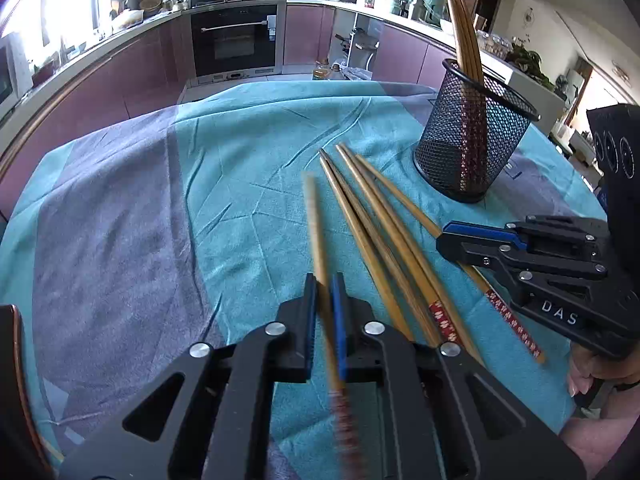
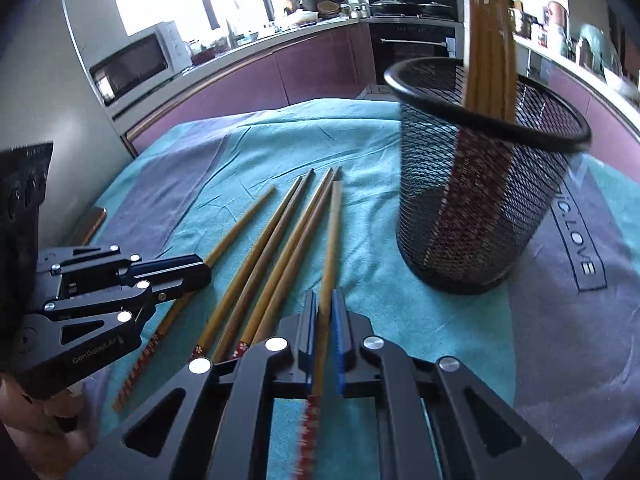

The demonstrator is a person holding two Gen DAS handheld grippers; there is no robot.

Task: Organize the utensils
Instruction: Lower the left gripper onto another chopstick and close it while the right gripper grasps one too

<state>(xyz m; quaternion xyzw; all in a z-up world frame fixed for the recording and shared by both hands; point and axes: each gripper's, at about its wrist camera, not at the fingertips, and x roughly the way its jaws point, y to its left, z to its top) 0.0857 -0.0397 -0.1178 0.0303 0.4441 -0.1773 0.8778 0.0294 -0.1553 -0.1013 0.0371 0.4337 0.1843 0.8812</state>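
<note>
Bamboo chopsticks with red patterned handles lie side by side on a teal and grey cloth [image 1: 248, 200]. My left gripper [image 1: 324, 280] is shut on the leftmost chopstick [image 1: 315, 220], which looks blurred. My right gripper [image 2: 325, 300] is shut on the rightmost chopstick [image 2: 331, 240]. Each gripper shows in the other's view: the right gripper [image 1: 452, 236] at the right edge, the left gripper [image 2: 200, 268] at the left edge. Three loose chopsticks [image 1: 362, 240] [image 2: 256, 256] lie between the two held ones. A black mesh holder [image 1: 472, 140] [image 2: 480, 208] stands beyond them with several chopsticks upright inside.
The cloth [image 2: 440, 340] covers a round table. Purple kitchen cabinets [image 1: 132, 76], an oven [image 1: 236, 40] and a microwave [image 2: 136, 64] line the room behind it. A hand [image 1: 588, 372] holds the right gripper's body at the lower right.
</note>
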